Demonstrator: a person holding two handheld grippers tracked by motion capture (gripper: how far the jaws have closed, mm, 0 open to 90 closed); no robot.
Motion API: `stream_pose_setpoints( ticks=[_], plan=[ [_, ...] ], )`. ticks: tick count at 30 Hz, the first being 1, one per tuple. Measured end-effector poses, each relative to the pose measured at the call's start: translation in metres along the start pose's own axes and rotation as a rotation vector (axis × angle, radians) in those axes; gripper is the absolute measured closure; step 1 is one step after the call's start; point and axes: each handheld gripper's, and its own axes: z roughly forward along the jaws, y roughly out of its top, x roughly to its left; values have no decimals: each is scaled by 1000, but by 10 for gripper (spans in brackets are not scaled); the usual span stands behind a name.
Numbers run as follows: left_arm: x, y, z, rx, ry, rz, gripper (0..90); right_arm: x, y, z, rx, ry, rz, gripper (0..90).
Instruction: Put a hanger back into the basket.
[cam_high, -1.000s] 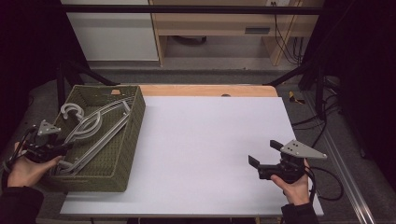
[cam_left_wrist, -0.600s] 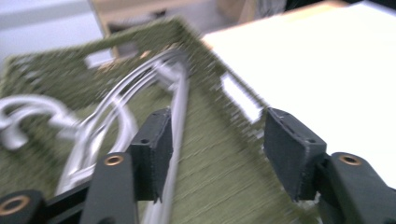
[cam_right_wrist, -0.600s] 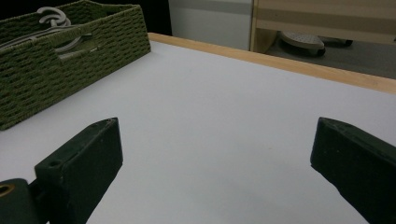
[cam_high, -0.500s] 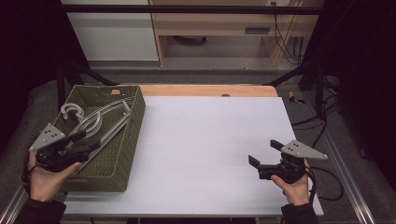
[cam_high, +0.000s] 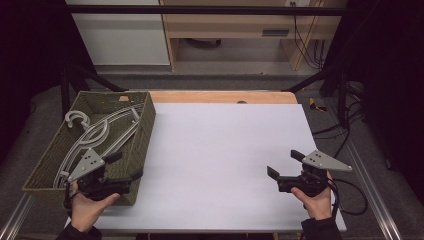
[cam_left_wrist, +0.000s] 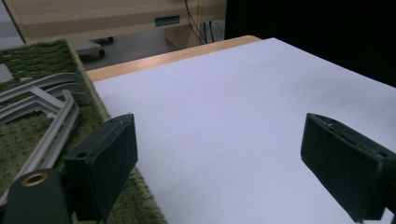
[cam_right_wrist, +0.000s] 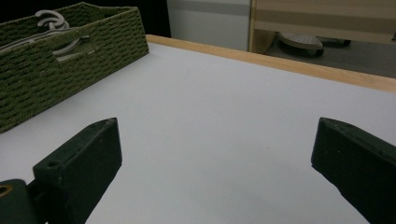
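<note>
Hangers (cam_high: 97, 135) lengthwise in basket (cam_high: 142, 127), hooks far

Left gripper (cam_high: 121, 169) jaws just opened wide, empty; right gripper (cam_high: 285, 165) agape

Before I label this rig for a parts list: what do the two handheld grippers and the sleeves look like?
Both the left gripper and the right gripper are black, with two blocky, flat-faced jaws. Each carries a grey three-cornered plate on top, dotted with small holes. A black cable loops away from the right one. The person's sleeves are dark.
</note>
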Motion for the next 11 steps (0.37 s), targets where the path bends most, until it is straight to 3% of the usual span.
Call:
stream_pose_setpoints(
  ticks=[7, 11],
  plan=[
    [-3, -11, 10, 15, -11, 8, 89, 0, -1, 0, 1, 10, -2, 20],
    [-1, -18, 16, 28, 16, 8, 87, -1, -2, 1, 4, 12, -4, 20]
  ],
)
